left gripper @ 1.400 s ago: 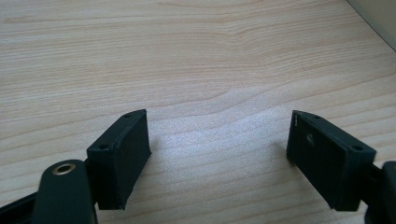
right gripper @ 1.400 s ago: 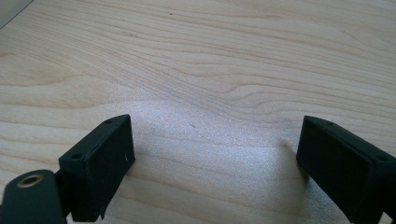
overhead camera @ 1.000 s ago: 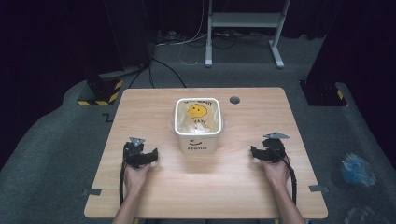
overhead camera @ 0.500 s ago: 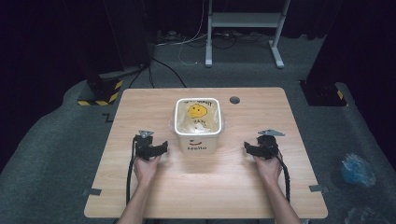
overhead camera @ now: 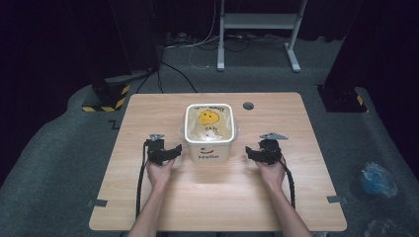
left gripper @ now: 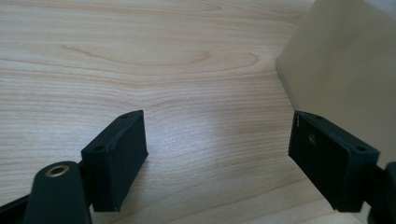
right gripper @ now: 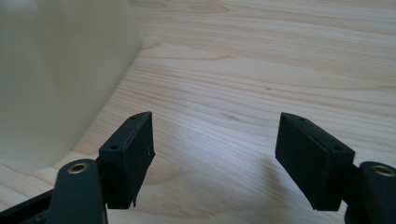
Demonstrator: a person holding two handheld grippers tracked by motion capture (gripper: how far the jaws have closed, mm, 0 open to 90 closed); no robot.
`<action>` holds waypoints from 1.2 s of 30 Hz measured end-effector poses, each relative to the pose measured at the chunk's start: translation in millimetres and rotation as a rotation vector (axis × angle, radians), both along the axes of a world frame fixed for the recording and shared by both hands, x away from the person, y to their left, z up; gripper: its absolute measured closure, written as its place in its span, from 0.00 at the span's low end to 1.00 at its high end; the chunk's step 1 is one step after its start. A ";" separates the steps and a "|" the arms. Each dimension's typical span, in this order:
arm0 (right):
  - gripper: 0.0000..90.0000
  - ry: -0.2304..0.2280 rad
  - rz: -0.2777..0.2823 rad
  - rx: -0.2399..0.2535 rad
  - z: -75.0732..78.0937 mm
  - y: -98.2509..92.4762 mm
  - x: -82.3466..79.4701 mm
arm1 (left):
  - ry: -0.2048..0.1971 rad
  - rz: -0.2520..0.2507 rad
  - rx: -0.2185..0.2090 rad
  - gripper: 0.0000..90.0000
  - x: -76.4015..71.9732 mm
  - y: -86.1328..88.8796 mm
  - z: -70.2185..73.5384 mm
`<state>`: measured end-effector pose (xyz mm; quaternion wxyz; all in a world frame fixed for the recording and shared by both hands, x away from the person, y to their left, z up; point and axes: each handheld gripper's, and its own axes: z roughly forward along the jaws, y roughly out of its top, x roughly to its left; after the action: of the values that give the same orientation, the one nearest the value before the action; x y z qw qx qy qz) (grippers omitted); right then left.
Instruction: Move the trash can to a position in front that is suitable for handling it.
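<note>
While the white bin (overhead camera: 208,132) stands mid-tabletop (overhead camera: 148,113), the left gripper (overhead camera: 167,153) and right gripper (overhead camera: 254,154) flank it, jaws apart, holding nothing. This looks like the approach; next, both likely must close in on its sides.

Wooden worktop (overhead camera: 306,197), round hole (overhead camera: 248,105) near far edge. Grey carpet floor (overhead camera: 64,163). Metal stand (overhead camera: 257,22) behind. Crumpled plastic bag (overhead camera: 376,178) right.

White square plastic bin (overhead camera: 209,148): yellow smiley-face liner inside, dark smile mark and lettering on front. Pale wood-grain table (overhead camera: 148,113). Black grippers.
</note>
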<state>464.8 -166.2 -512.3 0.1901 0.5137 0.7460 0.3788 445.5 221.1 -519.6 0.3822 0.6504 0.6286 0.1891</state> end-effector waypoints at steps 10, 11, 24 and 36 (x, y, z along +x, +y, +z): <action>0.32 0.007 0.052 0.025 -5.5 31.1 0.2 | -0.014 -0.025 -0.035 0.21 1.2 -10.5 -1.2; 0.32 0.006 0.054 0.024 -5.8 32.6 0.2 | -0.011 -0.030 -0.031 0.21 1.5 -12.8 -2.6; 0.31 -0.026 0.085 0.028 -6.6 41.7 0.8 | -0.021 -0.053 -0.039 0.21 2.4 -19.1 -3.2; 0.34 -0.072 0.146 0.020 -3.0 41.9 -1.8 | -0.044 -0.050 0.011 0.24 0.1 -24.1 0.0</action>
<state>463.0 -124.4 -515.3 0.1838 0.4458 0.7702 0.4174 445.6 197.0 -519.7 0.3970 0.6636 0.6025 0.1974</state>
